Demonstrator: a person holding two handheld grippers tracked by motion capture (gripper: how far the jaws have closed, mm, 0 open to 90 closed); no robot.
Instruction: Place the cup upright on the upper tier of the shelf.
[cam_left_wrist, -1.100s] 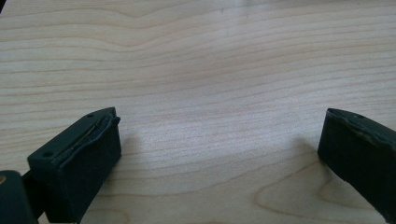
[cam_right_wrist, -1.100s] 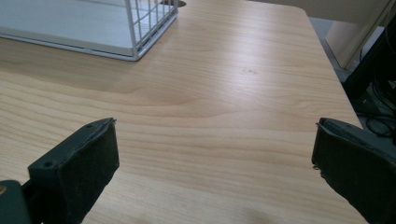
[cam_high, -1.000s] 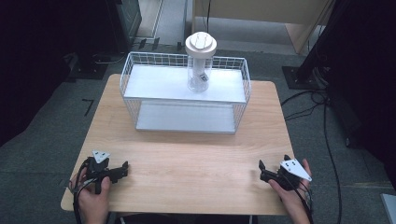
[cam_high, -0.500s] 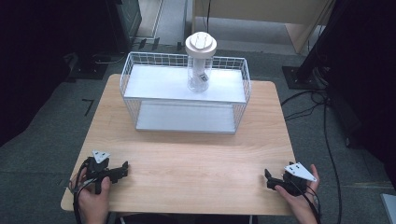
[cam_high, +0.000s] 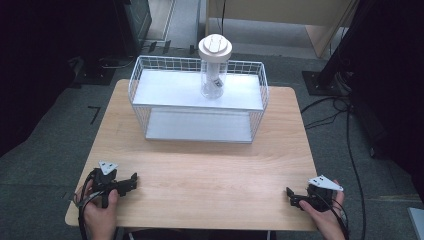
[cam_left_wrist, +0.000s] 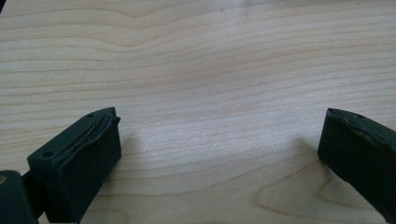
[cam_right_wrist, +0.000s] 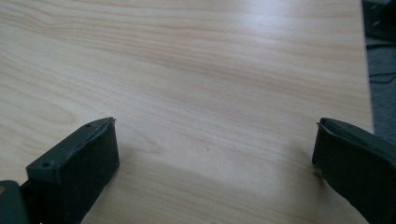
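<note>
Grippers both rest low on my pale wooden worktop (cam_high: 210, 170), left gripper (cam_high: 131, 181) at the near left corner, right gripper (cam_high: 291, 196) at the near right. Each has its jaws spread wide over bare wood, grasping nothing. The clear plastic jar with a white lid (cam_high: 214, 70) stands upright inside the white wire basket (cam_high: 150, 107) at the far edge, well apart from both.

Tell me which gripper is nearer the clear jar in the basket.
Left, slightly. The left gripper sits near-left of the clear jar; the right gripper is near-right, closer to the table edge.
</note>
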